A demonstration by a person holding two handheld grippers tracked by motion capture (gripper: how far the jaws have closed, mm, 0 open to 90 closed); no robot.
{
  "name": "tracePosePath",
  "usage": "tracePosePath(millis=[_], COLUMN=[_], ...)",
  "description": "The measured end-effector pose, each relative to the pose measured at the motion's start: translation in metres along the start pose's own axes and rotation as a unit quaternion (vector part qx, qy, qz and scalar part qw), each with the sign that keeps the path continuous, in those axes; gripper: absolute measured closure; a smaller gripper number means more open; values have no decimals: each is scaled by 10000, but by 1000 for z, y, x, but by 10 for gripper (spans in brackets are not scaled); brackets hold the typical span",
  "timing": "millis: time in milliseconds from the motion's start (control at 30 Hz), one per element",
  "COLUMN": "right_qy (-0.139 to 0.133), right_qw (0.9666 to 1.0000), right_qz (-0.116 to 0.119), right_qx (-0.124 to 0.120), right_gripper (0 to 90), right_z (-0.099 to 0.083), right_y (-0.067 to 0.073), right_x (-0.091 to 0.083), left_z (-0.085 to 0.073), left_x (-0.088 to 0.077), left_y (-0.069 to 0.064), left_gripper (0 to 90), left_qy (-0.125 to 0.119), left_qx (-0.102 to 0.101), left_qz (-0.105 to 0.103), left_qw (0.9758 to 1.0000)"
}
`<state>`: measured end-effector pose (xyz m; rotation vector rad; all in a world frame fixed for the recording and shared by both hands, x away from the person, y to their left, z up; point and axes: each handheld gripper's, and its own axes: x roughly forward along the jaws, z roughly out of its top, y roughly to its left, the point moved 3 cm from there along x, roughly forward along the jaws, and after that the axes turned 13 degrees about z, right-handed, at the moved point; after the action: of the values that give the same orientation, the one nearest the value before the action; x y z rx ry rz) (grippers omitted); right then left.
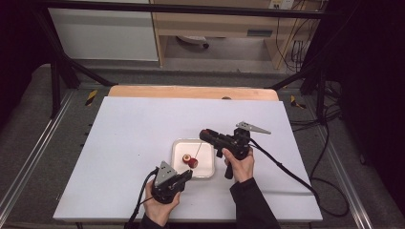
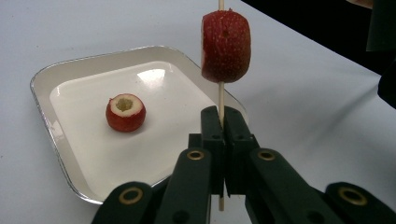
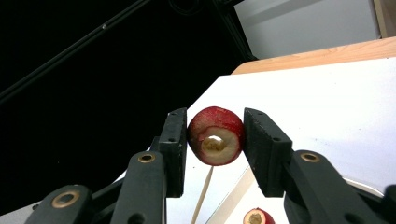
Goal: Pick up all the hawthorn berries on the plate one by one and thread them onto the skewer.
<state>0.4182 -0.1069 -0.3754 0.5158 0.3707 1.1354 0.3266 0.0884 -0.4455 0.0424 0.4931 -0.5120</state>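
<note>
my left gripper [image 2: 223,126] clenched the skewer [image 2: 221,100] upright over the tray's [image 2: 56,74] near edge. my right gripper [image 3: 215,140] grasped the strawberry piece [image 3: 215,135] on it; another piece [image 2: 125,112] lay mid-tray.

Upright wooden skewer [image 2: 221,105] spears a red fruit piece [image 2: 226,46]; another [image 2: 125,112] lies on the tray [image 2: 70,74]

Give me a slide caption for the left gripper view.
Left gripper clamps a skewer carrying a red fruit piece; another piece sits on the white tray.
</note>
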Motion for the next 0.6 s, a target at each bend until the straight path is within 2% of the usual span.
tracePosePath(millis=[600], right_qy=[318], right_qw=[9994], right_qz=[110], right_qx=[63], right_gripper=[619], right_z=[-12], right_y=[3], right_x=[3], left_z=[2], left_x=[2], left_y=[0], left_gripper=[887], left_qy=[-11], left_qx=[-9], left_qz=[39], left_qw=[10000])
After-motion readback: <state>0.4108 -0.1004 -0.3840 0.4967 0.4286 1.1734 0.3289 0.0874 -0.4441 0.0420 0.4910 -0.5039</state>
